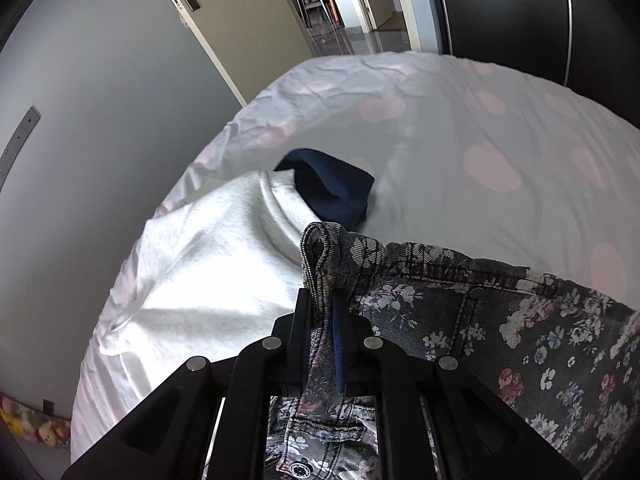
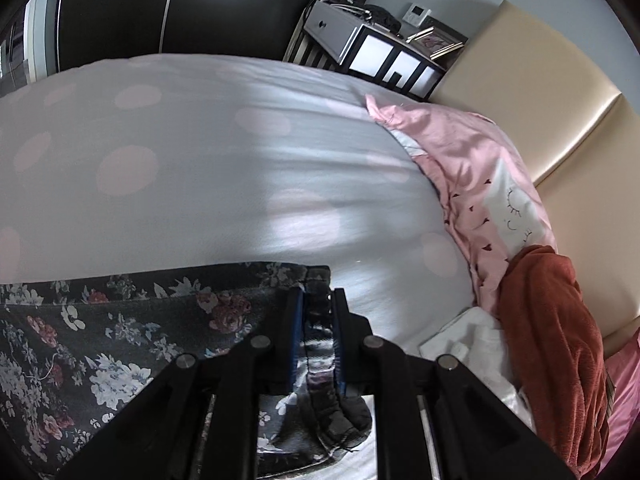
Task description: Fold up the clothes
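Note:
Dark floral denim trousers point(image 1: 520, 332) hang stretched between my two grippers above a white bed point(image 1: 440, 140) with pink dots. My left gripper point(image 1: 322, 300) is shut on the waistband end, near a rivet and a button. The same floral trousers point(image 2: 120, 320) fill the lower left of the right wrist view, where my right gripper point(image 2: 316, 300) is shut on a hem end with a frayed edge. A white sweater point(image 1: 208, 264) and a folded navy garment point(image 1: 332, 188) lie on the bed just beyond the left gripper.
A grey wall and a door point(image 1: 224, 12) stand left of the bed, a dark wardrobe point(image 1: 520, 12) behind it. A pink pillow point(image 2: 472, 184), a rust-brown blanket point(image 2: 556, 340) and a beige headboard point(image 2: 552, 92) sit at the right, with a bedside shelf point(image 2: 384, 52) behind.

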